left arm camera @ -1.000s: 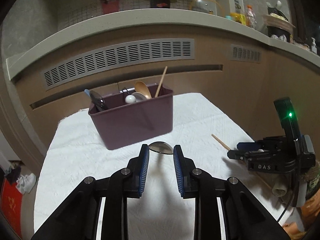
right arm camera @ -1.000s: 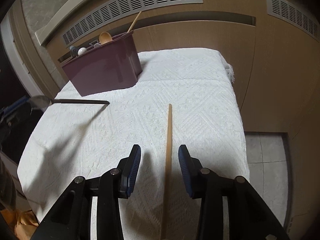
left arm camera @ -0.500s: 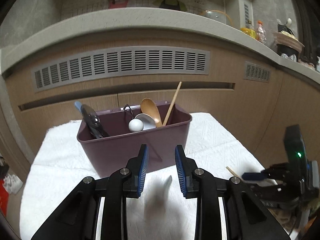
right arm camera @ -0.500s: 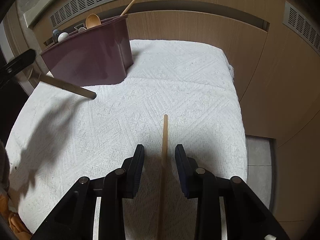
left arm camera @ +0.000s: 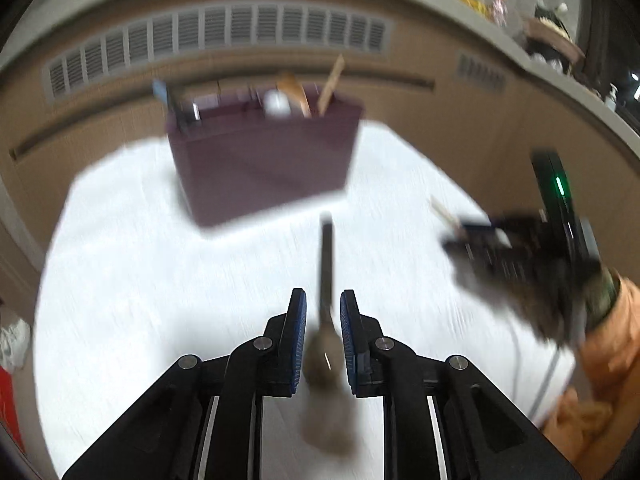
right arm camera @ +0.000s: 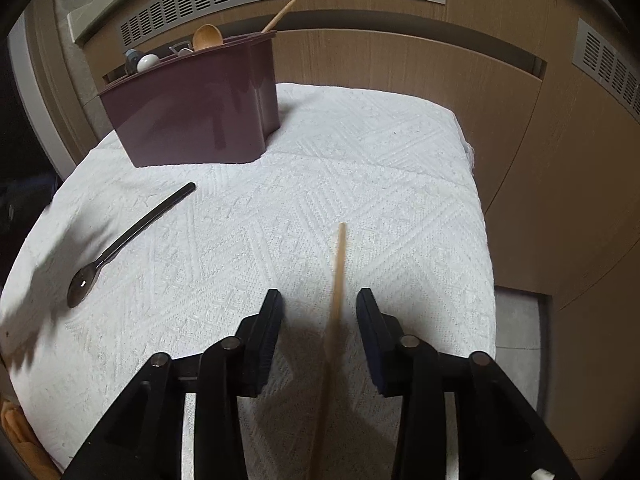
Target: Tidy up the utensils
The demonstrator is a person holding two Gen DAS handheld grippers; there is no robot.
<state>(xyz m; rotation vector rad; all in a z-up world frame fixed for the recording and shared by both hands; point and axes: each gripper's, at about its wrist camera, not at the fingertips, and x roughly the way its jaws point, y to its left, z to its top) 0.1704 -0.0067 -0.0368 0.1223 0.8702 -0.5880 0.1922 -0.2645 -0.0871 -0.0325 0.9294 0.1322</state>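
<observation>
Left wrist view: our left tongs (left arm camera: 323,320) have just been narrowing, with the metal spoon (left arm camera: 326,264) framed between the jaws at lower centre. It is blurred, and we judge it not clamped. Half a second ago it hung in the air; now it lies loose on the white cloth (right arm camera: 360,160), short of the maroon bin (right arm camera: 192,120) at upper left. It needs re-grasping. Our right tongs (right arm camera: 319,312) have just been widening and stand released, both pads clear of the wooden chopstick (right arm camera: 338,276) between them.
</observation>
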